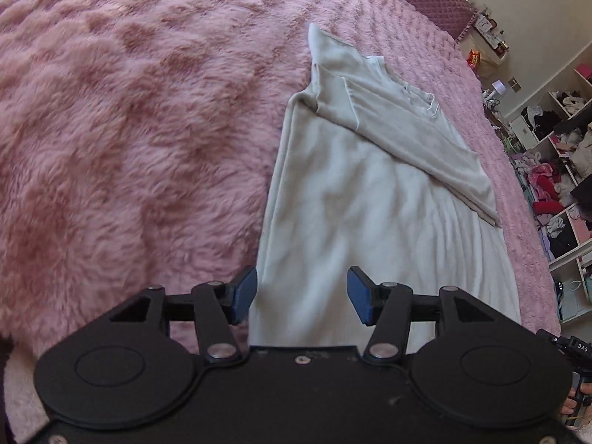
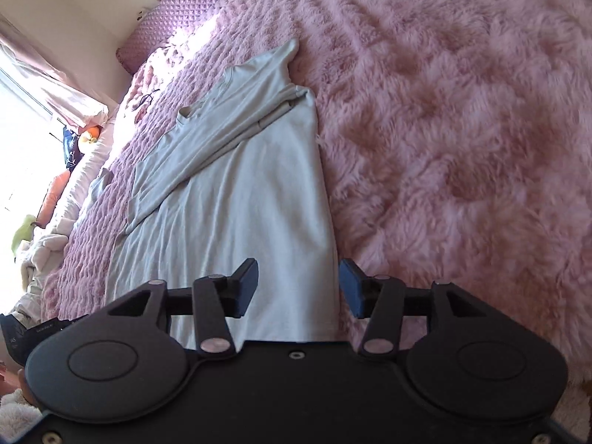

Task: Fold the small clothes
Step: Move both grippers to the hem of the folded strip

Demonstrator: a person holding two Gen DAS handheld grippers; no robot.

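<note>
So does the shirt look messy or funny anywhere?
A bit. The pale shirt lies long and narrow on the fluffy pink blanket, sides folded in. One sleeve slants crookedly across the top, and the lower part is wrinkled. No tears or stains show.

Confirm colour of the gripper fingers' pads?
Blue pads on black fingers; clearest in the left wrist view.

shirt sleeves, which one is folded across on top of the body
In the left wrist view it is the sleeve running diagonally down to the right over the shirt; the other sleeve points away, lying on the pink blanket.
</note>
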